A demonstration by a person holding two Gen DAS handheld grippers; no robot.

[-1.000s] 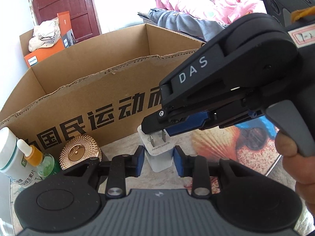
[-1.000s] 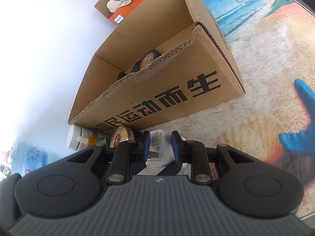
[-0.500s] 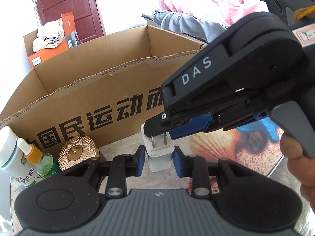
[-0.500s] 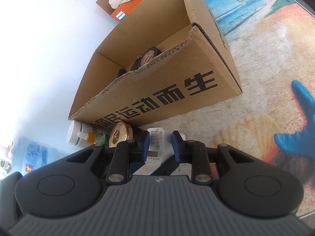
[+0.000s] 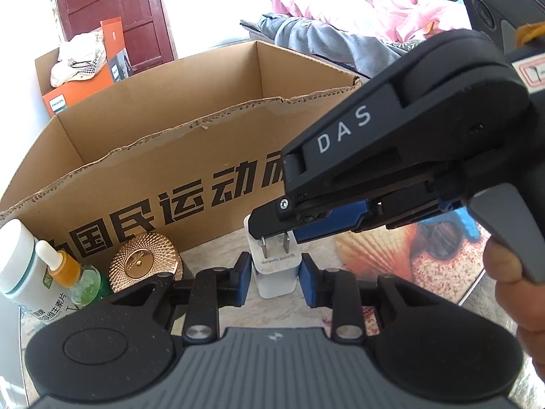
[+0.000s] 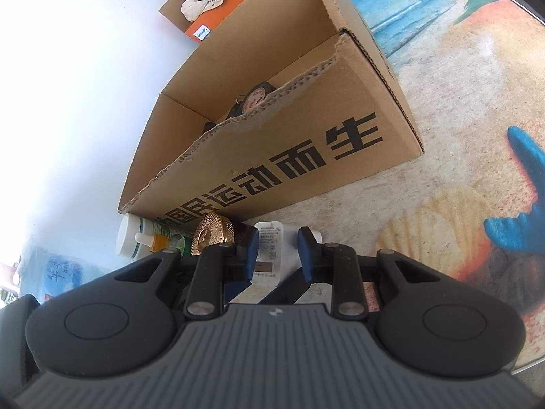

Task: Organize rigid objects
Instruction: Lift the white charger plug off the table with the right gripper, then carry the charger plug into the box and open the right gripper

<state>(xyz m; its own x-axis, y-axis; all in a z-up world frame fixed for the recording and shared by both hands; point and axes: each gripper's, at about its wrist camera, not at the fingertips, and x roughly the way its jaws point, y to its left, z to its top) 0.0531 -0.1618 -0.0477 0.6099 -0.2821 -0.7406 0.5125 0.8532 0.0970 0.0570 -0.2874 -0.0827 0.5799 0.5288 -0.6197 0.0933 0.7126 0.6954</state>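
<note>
A white charger plug [image 5: 276, 272] stands just above the tabletop in front of a cardboard box [image 5: 170, 156]. My left gripper [image 5: 276, 281] is shut on its lower body, a blue pad on each side. My right gripper [image 5: 272, 228] comes in from the right and pinches the plug's upper end, just above the two metal prongs. In the right wrist view the charger plug [image 6: 269, 252] sits between the right gripper's [image 6: 279, 255] blue pads, label side up. The left gripper's fingers [image 6: 235, 286] show dark beneath it. A hand [image 5: 511, 272] holds the right gripper's trigger.
A gold round lid [image 5: 144, 262], an orange dropper bottle [image 5: 64, 269] and a white bottle [image 5: 20, 266] stand left of the plug against the box. The box [image 6: 272, 156] holds a black round dial [image 6: 253, 100]. The table [image 6: 460, 187] has a beach print.
Both grippers stay closed on the charger in the same place. The views have shifted only slightly.
</note>
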